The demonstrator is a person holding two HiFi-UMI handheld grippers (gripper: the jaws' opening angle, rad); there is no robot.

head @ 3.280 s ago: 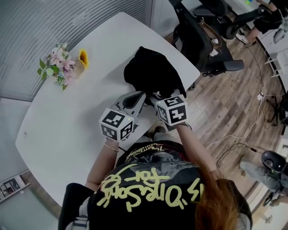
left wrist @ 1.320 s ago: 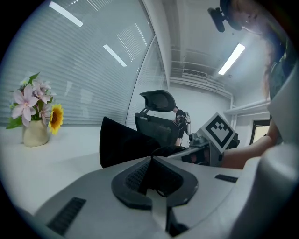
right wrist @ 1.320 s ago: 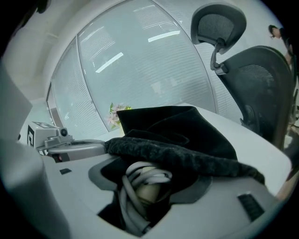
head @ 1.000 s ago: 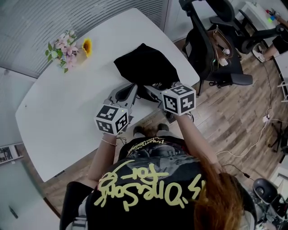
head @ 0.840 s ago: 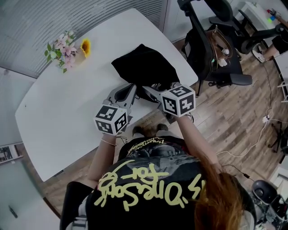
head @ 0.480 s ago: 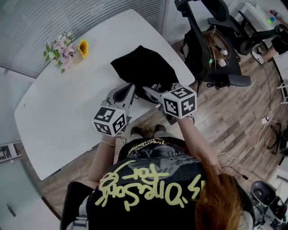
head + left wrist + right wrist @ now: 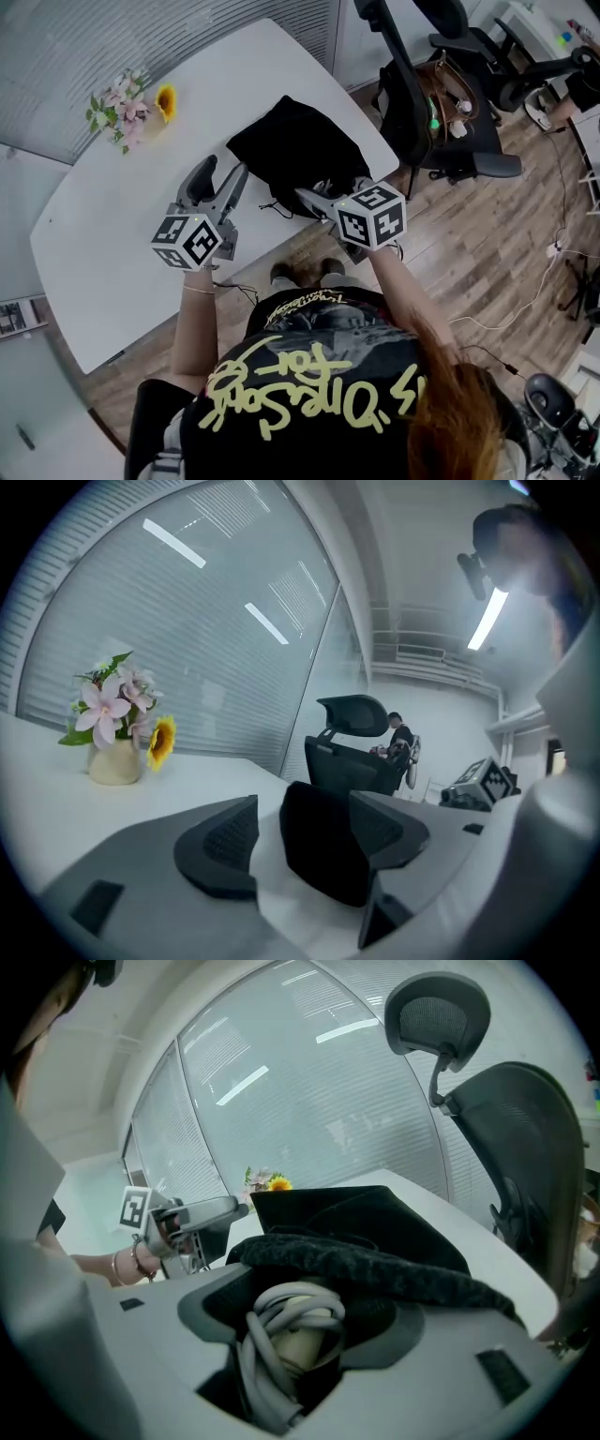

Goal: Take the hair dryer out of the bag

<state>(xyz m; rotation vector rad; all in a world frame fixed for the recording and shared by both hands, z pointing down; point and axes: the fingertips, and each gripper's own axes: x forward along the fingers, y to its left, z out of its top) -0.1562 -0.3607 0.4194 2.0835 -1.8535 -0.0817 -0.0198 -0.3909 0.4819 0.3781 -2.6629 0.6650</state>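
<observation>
Now left tool just opened, empty; right tool tight on hair dryer.

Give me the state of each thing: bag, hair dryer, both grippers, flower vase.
Black cloth bag: slumped, mouth draped over dryer.
Cream hair dryer, grey cord wound round: partly in bag.
Left gripper: fingers just opened, empty, apart from bag.
Right gripper: shut on dryer.
Cream flower vase: upright.

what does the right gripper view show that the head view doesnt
Only the right gripper view: a cream hair dryer wrapped in grey cord, clamped in the right gripper under the rim of the black bag. Only the head view: that gripper's marker cube and the person's printed shirt. Both: the bag, the white table and the flowers.
</observation>
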